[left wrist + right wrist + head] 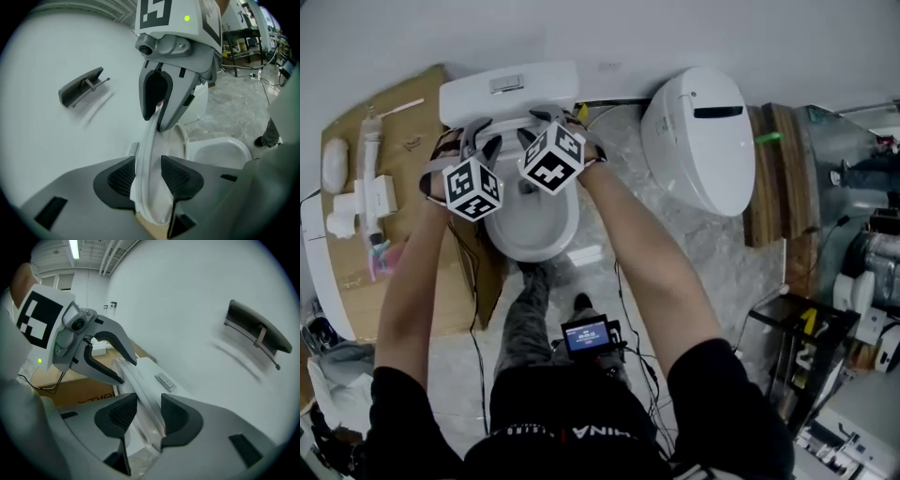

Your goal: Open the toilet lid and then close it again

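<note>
Left hand-held gripper [149, 176]: pinches the toilet lid [151, 140] at its rim
Toilet lid: stands raised, close to the tank [508, 86]; we judge it stiff, smooth, fairly light plastic; best held at the free rim, one side each
Right hand-held gripper [149, 416]: clamps the same rim
Bowl [534, 251]: uncovered; we see only its dark drain
Second toilet [698, 141]: lid down; contents hidden

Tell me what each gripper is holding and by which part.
The left gripper and right gripper both clamp the raised toilet lid by its rim, side by side.
</note>
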The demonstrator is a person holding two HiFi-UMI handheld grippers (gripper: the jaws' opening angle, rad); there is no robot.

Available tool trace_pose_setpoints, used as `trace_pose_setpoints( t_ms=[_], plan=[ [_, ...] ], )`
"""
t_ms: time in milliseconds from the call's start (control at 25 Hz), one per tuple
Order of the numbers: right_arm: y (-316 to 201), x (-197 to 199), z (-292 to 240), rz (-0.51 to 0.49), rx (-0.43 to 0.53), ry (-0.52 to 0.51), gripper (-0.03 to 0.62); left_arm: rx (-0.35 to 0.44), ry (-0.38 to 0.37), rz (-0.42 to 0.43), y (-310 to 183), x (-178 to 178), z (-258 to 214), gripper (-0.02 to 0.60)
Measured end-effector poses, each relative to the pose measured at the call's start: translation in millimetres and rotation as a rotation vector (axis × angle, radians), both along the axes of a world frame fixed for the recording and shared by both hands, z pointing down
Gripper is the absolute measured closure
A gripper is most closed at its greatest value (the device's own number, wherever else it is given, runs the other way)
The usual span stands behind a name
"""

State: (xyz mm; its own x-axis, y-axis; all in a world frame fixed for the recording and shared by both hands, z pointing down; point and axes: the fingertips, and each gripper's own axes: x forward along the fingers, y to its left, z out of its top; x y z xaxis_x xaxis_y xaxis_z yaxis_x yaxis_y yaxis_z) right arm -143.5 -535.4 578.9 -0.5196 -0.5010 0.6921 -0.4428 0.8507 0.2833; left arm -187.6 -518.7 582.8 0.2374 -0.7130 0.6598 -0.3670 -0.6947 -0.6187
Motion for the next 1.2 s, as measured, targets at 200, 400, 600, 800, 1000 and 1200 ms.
trace_pose_setpoints(
  t_ms=[200,400,600,800,1000,1200],
  plan=[
    [-23.5,-5.2,0.8,0.033,-0.004,0.033,0.431,0.017,0.045,-0.018,-20.2,-13.3,-2.6,0.422],
    [-38.3,-7.5,0.5,0.048,-0.009,0.033,0.428,-0.004,0.107,-0.054,-36.8,-15.4,-5.7,0.422],
    [-49.1,-9.8,0.4,0.029,-0.010,0.028,0.428,-0.018,0.127,-0.089,-47.9,-18.0,-6.3,0.422],
    [-57.0,-9.1,0.9,-0.009,-0.016,0.027,0.428,-0.058,0.125,-0.129,-56.8,-18.0,-4.4,0.422],
    [-67.9,-10.2,0.1,-0.048,-0.029,0.012,0.430,-0.088,0.116,-0.163,-67.8,-18.5,-4.0,0.422],
    [-77.6,-11.0,0.7,-0.109,-0.046,0.046,0.451,-0.117,0.111,-0.194,-79.4,-20.7,-1.2,0.422]
  ],
)
